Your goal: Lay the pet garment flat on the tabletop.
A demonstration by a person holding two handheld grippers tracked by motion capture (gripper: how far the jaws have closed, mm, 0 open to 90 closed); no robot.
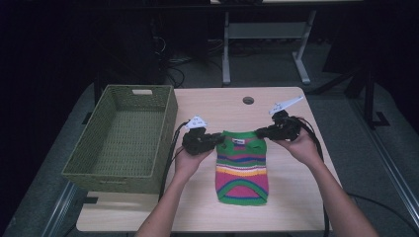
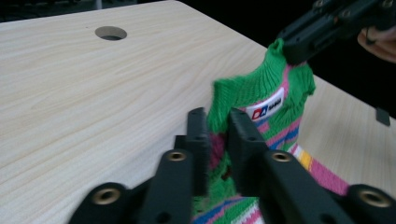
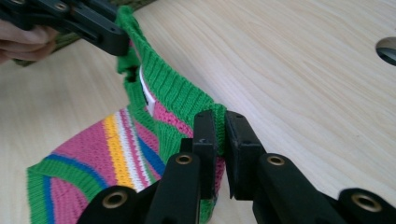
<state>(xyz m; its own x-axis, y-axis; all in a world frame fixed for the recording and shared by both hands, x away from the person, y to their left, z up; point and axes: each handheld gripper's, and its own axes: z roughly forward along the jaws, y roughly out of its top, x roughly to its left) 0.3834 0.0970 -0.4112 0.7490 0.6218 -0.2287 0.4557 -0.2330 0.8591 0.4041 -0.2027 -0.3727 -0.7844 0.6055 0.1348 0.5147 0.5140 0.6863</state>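
The fingers (image 2: 198,140) of the left gripper (image 1: 218,139) are pinched on the green ribbed collar of a small striped sweater (image 1: 242,168) at its left shoulder, and the right gripper (image 1: 260,132) is clamped the same way on the collar's other end, its jaws nearly closed with knit between them. The sweater lies flat near the middle of the wooden table (image 1: 207,103), its neck end raised between the two grippers. A green woven basket (image 1: 165,123) stands at the table's left side.
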